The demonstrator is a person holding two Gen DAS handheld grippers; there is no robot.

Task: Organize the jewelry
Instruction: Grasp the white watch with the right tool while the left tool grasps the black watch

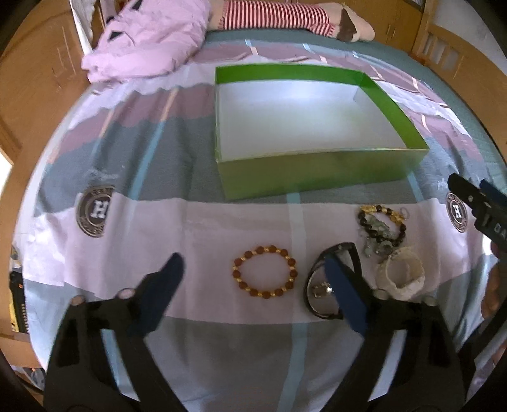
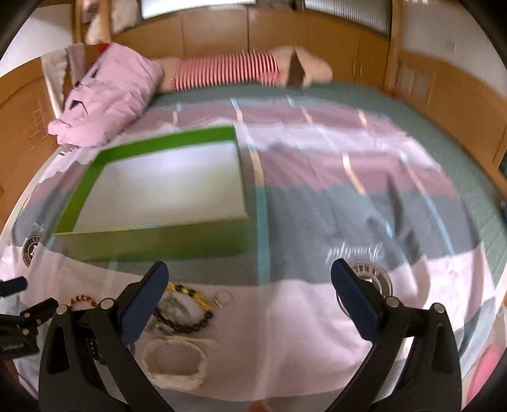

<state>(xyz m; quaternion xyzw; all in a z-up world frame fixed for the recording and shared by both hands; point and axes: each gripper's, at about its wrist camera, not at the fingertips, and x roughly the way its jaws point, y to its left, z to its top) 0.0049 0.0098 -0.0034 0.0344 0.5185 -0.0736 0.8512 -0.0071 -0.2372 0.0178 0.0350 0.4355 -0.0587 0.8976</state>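
Note:
A brown and gold bead bracelet lies flat on the bedspread, right between the fingertips of my open left gripper. Its right finger overlaps a black bangle. Further right lie a dark bead bracelet tangled with green stones and a white bangle. My right gripper hovers open over bare bedspread; the white bangle, dark bead bracelet and a small ring lie by its left finger. An open green box with a white, empty inside stands just beyond the jewelry.
A pink crumpled quilt and a red-striped plush toy lie at the far end of the bed. Wooden panels surround the bed. The right gripper shows at the right edge of the left wrist view.

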